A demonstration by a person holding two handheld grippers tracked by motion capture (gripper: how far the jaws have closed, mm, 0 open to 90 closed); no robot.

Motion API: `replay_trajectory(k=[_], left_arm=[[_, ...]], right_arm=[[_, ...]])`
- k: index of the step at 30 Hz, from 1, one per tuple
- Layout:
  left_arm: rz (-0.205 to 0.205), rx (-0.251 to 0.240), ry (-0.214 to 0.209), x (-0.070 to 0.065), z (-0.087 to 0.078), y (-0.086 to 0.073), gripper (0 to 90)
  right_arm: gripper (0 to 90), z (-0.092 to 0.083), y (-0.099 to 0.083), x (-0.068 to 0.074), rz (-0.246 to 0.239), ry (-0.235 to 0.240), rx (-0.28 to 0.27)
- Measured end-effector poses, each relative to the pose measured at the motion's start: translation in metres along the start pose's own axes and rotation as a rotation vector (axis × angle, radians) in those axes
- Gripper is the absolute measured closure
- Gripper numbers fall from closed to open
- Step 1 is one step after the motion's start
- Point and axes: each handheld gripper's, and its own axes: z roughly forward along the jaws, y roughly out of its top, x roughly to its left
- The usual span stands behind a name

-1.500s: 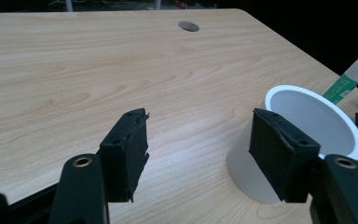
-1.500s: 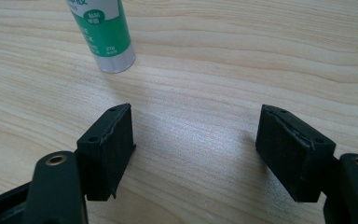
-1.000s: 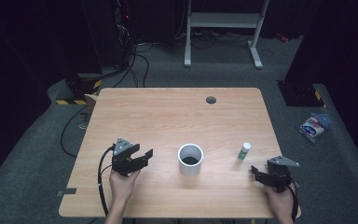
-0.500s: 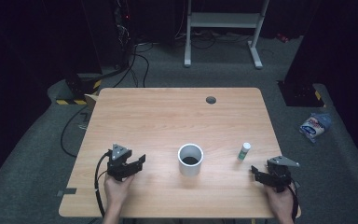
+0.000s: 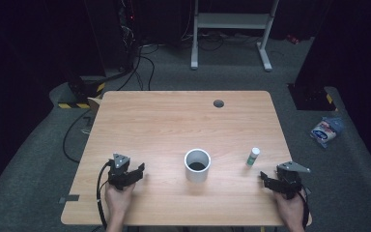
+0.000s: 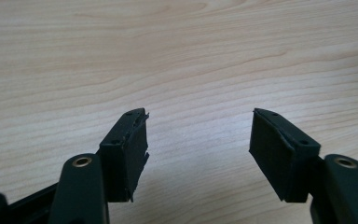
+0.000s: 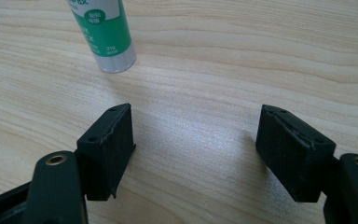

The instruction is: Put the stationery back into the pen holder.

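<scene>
A white cup (image 5: 196, 166) with a dark inside stands upright near the middle of the wooden table (image 5: 174, 121). To its right a small white and green glue stick (image 5: 253, 156) stands upright. My left gripper (image 5: 134, 172) rests low over the table left of the cup, jaws open with only bare wood between them (image 6: 199, 116). My right gripper (image 5: 266, 180) sits at the front right corner, open and holding nothing (image 7: 196, 109). In its view the glue stick (image 7: 103, 35) stands just beyond the left jaw.
A dark round hole (image 5: 218, 103) lies in the tabletop near the far edge. Beside the table on the floor are cables (image 5: 72, 140), a white frame (image 5: 232, 21) at the back and a blue and white packet (image 5: 327, 130) at the right.
My left gripper has sunk and drawn back toward the table's front edge, its jaws as wide as before. The right gripper, cup and glue stick have not moved.
</scene>
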Motion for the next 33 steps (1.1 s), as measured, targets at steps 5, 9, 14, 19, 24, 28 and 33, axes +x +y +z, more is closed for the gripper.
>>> replay_trajectory(k=[5,9,14,19,24,28,33], left_arm=[[0.008,0.013,0.024,0.0,0.004,-0.005,36.8],[0.017,0.03,0.04,-0.002,0.009,-0.009,36.3],[0.031,0.037,0.054,-0.004,0.011,-0.014,35.2],[0.044,0.034,0.071,-0.006,0.01,-0.015,33.4],[0.026,0.04,0.067,-0.005,0.011,-0.015,30.7],[0.013,0.042,0.065,-0.004,0.011,-0.015,29.4],[0.013,0.042,0.063,-0.004,0.011,-0.015,28.8]], right_arm=[[28.0,0.0,0.0,0.0,0.002,-0.005,-0.001],[32.6,0.001,0.001,-0.002,0.009,-0.011,-0.005],[39.0,-0.002,0.0,-0.006,0.022,-0.001,-0.011],[41.4,-0.011,-0.002,-0.004,0.024,0.041,-0.04],[42.9,-0.022,-0.001,0.006,-0.006,0.067,-0.068],[43.3,-0.029,0.003,0.014,-0.035,0.097,-0.085],[43.6,-0.033,0.013,0.025,-0.058,0.133,-0.102]])
